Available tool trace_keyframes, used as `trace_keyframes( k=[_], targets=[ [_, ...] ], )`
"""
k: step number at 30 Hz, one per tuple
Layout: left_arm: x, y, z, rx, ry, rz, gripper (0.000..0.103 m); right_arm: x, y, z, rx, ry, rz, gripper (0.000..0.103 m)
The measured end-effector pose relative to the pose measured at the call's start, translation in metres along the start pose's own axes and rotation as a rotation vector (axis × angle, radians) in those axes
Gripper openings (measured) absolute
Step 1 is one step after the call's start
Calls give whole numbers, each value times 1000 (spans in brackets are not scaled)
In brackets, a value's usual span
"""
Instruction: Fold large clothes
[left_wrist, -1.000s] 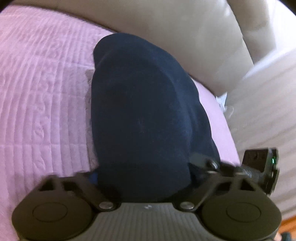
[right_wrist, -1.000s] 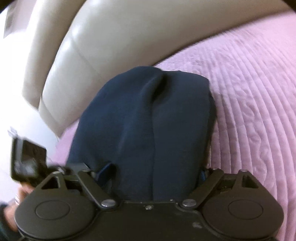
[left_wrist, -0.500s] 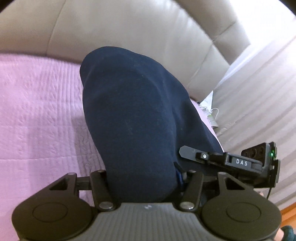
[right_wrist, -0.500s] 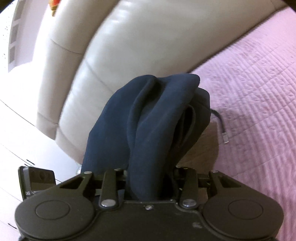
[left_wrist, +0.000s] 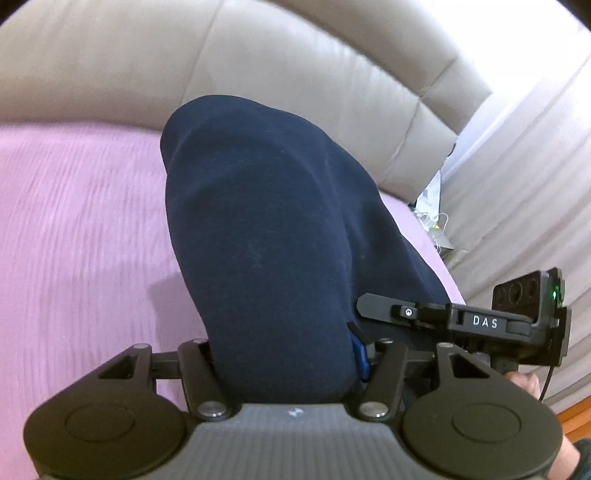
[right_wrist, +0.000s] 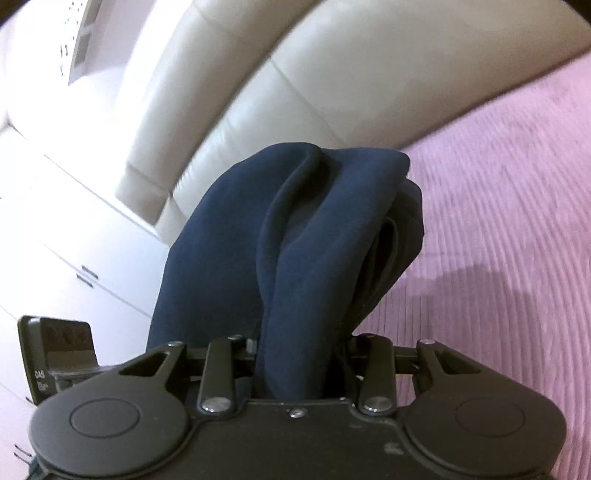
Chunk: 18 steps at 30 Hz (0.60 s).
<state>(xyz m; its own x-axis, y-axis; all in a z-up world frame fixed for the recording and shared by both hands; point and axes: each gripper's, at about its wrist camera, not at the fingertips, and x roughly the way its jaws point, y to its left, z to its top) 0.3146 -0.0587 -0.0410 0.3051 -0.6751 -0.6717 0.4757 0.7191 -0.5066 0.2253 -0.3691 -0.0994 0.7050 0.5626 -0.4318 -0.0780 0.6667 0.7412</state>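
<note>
A folded dark navy garment (left_wrist: 266, 236) is lifted above the pink quilted bedspread (left_wrist: 74, 240). My left gripper (left_wrist: 284, 354) is shut on one end of it; the cloth bulges forward and hides the fingertips. My right gripper (right_wrist: 299, 350) is shut on the other end of the navy garment (right_wrist: 295, 236), where several folded layers and a dark cord show on the right side. The right gripper's black body (left_wrist: 461, 321) shows at the right in the left wrist view. The left gripper's body (right_wrist: 55, 354) shows at the left in the right wrist view.
A beige leather headboard (left_wrist: 258, 62) runs behind the bed and also fills the upper right wrist view (right_wrist: 295, 74). White drawers (right_wrist: 55, 258) stand at the left. A pale curtain (left_wrist: 535, 184) and small clutter with cables (left_wrist: 432, 218) lie at the bed's right edge.
Both grippers closed on the garment and lifted it off the bedspread, tilting up toward the headboard. The cloth now hangs bunched between them, with its shadow on the quilt.
</note>
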Motion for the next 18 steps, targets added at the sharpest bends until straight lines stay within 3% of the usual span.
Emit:
trace_keyframes(
  k=[5,10,12,14,18],
  targets=[
    [28,31,-36,-60,66,47,60,20,-17,-46,0,44,-110,44],
    [56,64,-58,-111,247,110,63,51,-53,-75,-1,127,-168,47],
    [59,68,-65,-63,297,135,66,54,-68,-80,6,134,-163,62],
    [48,68,-67,11,282,126,71,43,-83,-73,21,117,-177,82],
    [20,60,-66,161,277,140,74,16,-90,-54,-39,104,-314,82]
  ],
)
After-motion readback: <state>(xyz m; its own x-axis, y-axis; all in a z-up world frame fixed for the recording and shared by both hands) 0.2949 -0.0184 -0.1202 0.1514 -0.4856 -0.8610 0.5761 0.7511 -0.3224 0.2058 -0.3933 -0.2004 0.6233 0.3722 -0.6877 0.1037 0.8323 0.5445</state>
